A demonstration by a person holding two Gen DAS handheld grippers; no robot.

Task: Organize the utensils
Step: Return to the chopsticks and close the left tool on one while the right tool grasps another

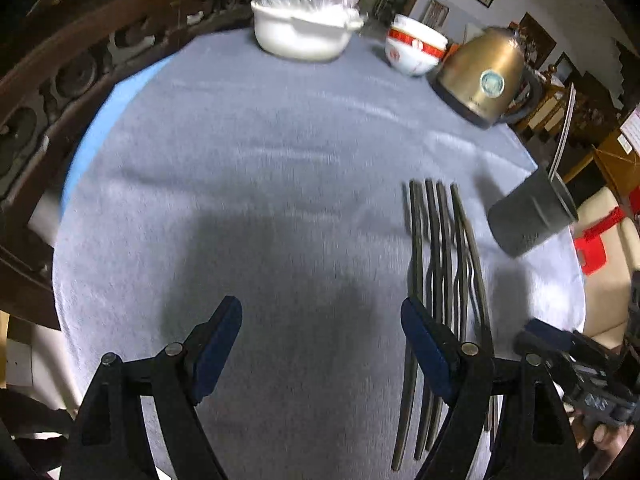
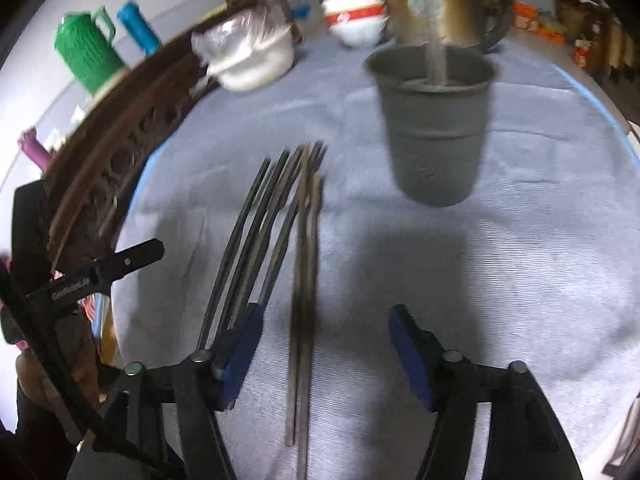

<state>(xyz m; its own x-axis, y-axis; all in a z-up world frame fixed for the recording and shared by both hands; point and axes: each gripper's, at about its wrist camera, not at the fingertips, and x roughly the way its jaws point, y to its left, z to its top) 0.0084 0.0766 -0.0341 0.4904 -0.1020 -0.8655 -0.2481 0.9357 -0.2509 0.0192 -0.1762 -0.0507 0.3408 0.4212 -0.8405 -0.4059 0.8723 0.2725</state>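
Grey cloth (image 1: 280, 184) covers the round table we work over. From the left wrist, our left gripper (image 1: 322, 344) hangs just above bare cloth with its blue-padded fingers spread wide and nothing between them. The dark chopsticks (image 1: 444, 264) lie in a loose bundle on the cloth, running under the right-hand finger. A dark grey cup (image 1: 528, 220) stands just beyond and to the right of their far tips, one thin utensil standing in it. Farther back sit a white pot (image 1: 300, 36) with a plastic bag in it, a red-banded bowl (image 1: 416, 48) and a brass-coloured kettle (image 1: 484, 76).

From the right wrist, our right gripper (image 2: 324, 340) is also spread wide and holds nothing. Two of the chopsticks (image 2: 304, 280) lie between its fingers; the rest fan out past the left finger. The cup (image 2: 434, 128) stands ahead, near their tips but apart from them.
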